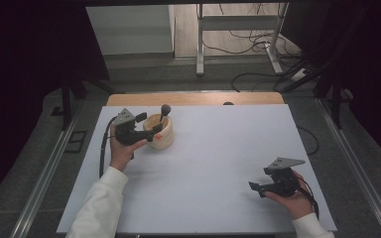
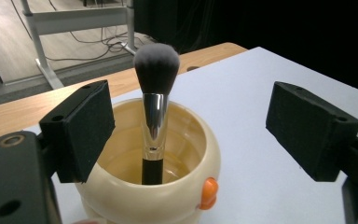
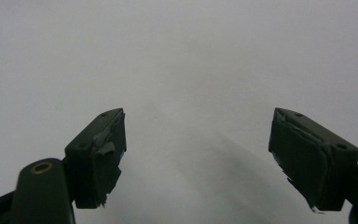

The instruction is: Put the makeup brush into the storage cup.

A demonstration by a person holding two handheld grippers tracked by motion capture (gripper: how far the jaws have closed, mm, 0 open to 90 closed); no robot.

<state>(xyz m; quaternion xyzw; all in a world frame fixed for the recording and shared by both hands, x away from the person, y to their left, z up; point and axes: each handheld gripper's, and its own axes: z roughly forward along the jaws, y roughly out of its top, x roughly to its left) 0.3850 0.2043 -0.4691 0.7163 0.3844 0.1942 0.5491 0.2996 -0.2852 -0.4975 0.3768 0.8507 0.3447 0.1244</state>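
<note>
A cream round cup [image 1: 162,138] with an orange spot stands on the white table at the far left. In it a makeup brush [image 1: 164,112] rests upright, dark bristles up, black handle down inside. My left gripper [image 1: 149,128] sits just left of the cup and is open. In the left gripper view its pads stand wide on either side of the brush [image 2: 156,70] and cup [image 2: 186,186], touching neither; left gripper [image 2: 193,123]. My right gripper [image 1: 257,188] rests near the front right of the table, open, with nothing between its jaws [image 3: 198,154].
The white table top [image 1: 218,148] has a wooden strip [image 1: 193,98] along its far edge. Beyond it, a metal desk frame [image 1: 200,44] and loose cables [image 1: 258,42] lie on the floor. Dark curtains flank both sides.
</note>
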